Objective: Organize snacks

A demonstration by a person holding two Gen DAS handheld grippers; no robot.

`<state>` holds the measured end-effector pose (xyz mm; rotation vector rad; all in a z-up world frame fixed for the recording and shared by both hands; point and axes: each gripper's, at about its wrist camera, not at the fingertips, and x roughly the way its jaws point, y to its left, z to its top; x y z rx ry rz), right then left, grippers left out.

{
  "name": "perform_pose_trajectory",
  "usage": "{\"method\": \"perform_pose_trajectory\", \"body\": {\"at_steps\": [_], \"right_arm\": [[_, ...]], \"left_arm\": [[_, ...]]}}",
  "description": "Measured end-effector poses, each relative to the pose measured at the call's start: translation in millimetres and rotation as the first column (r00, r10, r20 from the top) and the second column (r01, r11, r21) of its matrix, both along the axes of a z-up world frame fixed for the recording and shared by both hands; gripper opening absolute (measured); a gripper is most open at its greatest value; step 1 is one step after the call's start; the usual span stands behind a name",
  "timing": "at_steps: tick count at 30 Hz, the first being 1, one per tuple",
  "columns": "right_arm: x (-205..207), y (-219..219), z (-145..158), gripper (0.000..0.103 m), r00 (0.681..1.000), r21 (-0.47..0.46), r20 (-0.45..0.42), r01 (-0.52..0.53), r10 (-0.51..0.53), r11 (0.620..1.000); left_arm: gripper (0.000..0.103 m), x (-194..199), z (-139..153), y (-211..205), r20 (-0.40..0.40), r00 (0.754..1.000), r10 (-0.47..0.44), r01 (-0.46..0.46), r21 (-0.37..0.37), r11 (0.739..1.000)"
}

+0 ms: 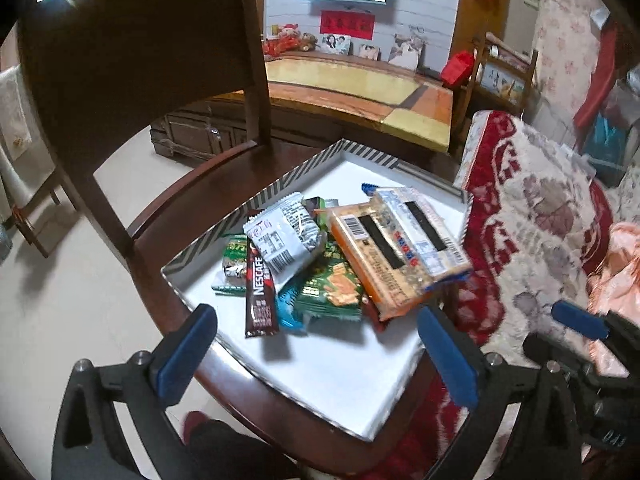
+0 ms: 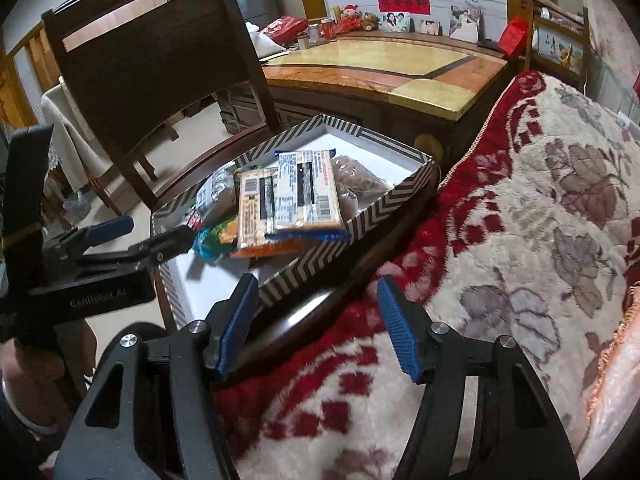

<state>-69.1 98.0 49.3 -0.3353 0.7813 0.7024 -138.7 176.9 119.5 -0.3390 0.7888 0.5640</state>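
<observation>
Looking down at the box (image 1: 400, 392), we see the snacks piled toward its far half: a Nescafe stick (image 1: 260, 288), a grey pouch (image 1: 284, 236), a green packet (image 1: 332, 284) and two flat orange packs (image 1: 400, 248) stacked aslant. The box sits on a dark chair (image 1: 132, 52), centre frame in both views. We judge the sorting well along, since nothing loose shows on the blanket (image 2: 540, 220) at right, but the heap is untidy and the near white floor of the box is bare, so straightening is probably left.

Our left gripper (image 1: 316, 356) has its jaws wide with nothing between them, hovering at the lower edge over the box's near corner. Our right gripper (image 2: 316, 328) stands partly open, also empty, above the chair edge and blanket.

Only the right view shows a brownish bag (image 2: 356, 184) behind the orange packs; only the left view shows the Nescafe stick and green packet clearly.
</observation>
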Motion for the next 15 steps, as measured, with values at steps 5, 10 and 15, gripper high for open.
{"method": "perform_pose_trajectory", "body": {"at_steps": [5, 10, 15], "right_arm": [[-13, -7, 1, 0.068, 1.000, -0.007, -0.004, -0.011, 0.011, 1.000], [-23, -13, -1, 0.068, 1.000, -0.018, -0.006, -0.011, 0.011, 1.000], [-25, -15, -7, 0.068, 1.000, -0.027, -0.020, -0.003, 0.003, 1.000]], "left_arm": [[0.102, -6, 3, -11, 0.009, 1.000, -0.012, 0.012, -0.024, 1.000], [0.102, -9, 4, -23, 0.004, 0.999, -0.052, 0.052, -0.023, 0.998], [0.103, -7, -1, -32, -0.038, 0.997, -0.069, 0.069, -0.009, 0.998]]}}
